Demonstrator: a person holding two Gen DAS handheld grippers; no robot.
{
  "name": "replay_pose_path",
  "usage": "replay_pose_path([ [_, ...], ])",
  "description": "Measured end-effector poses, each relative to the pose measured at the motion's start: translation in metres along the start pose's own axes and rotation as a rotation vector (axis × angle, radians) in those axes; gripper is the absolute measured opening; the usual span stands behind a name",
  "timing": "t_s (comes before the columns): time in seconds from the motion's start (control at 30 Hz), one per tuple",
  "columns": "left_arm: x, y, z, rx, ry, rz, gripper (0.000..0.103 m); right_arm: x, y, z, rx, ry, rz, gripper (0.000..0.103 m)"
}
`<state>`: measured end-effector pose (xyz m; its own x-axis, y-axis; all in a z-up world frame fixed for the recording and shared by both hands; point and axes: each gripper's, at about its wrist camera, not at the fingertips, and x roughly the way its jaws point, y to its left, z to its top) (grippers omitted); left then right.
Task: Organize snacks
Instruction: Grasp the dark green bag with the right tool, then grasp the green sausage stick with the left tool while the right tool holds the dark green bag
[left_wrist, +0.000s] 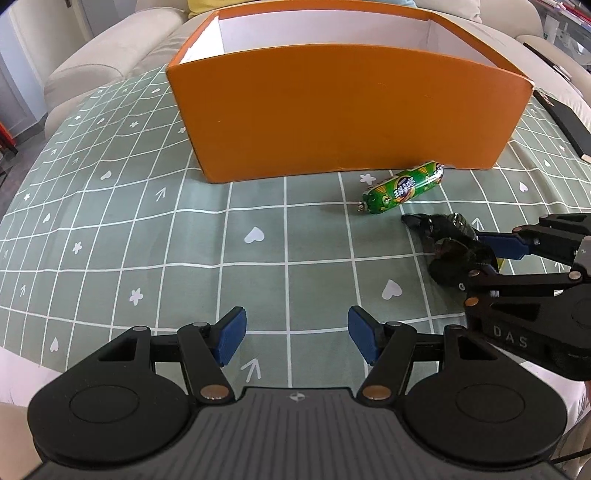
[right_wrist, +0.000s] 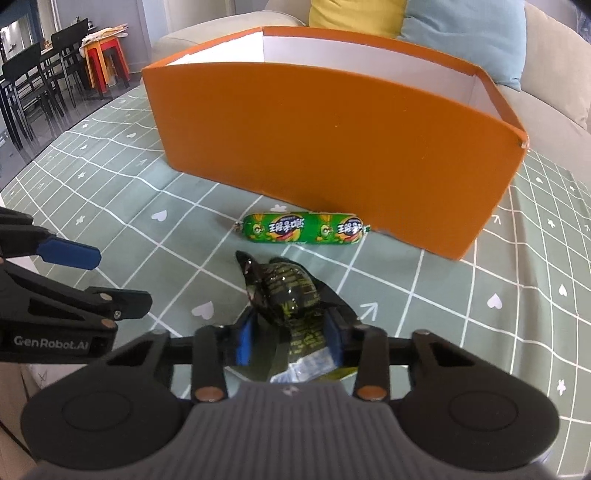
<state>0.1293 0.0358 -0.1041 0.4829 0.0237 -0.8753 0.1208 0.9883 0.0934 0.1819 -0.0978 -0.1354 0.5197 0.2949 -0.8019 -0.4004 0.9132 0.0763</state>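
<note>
Between the right gripper's (right_wrist: 291, 341) blue pads (right_wrist: 243, 341) sits a dark crinkled snack packet (right_wrist: 286, 295), pinched at its rear; lift it straight up and clear the orange box's (right_wrist: 332, 147) near wall before letting go. Just beyond lies a green sausage stick (right_wrist: 303, 228). Spread and empty, the left gripper (left_wrist: 297, 332) hovers alongside. Box floor hidden; packet print unreadable.

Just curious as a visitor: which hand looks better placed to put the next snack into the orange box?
The right. Its jaws are already closed on the dark snack packet, facing the orange box. The left gripper is open and holds nothing.
</note>
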Motion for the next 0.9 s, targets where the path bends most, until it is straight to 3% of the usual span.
replay_pose_path([
  [0.03, 0.0, -0.001, 0.001, 0.003, -0.002, -0.004, 0.074, -0.001, -0.002, 0.0, 0.012, -0.001, 0.008, 0.026],
  [0.1, 0.0, -0.002, 0.001, 0.013, -0.011, -0.014, 0.074, -0.002, -0.006, -0.002, 0.032, -0.003, 0.005, 0.023],
  [0.63, 0.001, -0.034, 0.015, 0.158, -0.115, -0.14, 0.074, -0.017, -0.061, -0.023, 0.17, -0.02, -0.044, 0.02],
  [0.77, 0.004, -0.044, 0.03, 0.254, -0.189, -0.146, 0.074, -0.015, -0.068, -0.021, 0.186, -0.022, -0.08, 0.02],
  [0.9, 0.018, -0.054, 0.048, 0.374, -0.205, -0.131, 0.074, -0.014, -0.072, -0.017, 0.206, -0.015, -0.074, 0.021],
])
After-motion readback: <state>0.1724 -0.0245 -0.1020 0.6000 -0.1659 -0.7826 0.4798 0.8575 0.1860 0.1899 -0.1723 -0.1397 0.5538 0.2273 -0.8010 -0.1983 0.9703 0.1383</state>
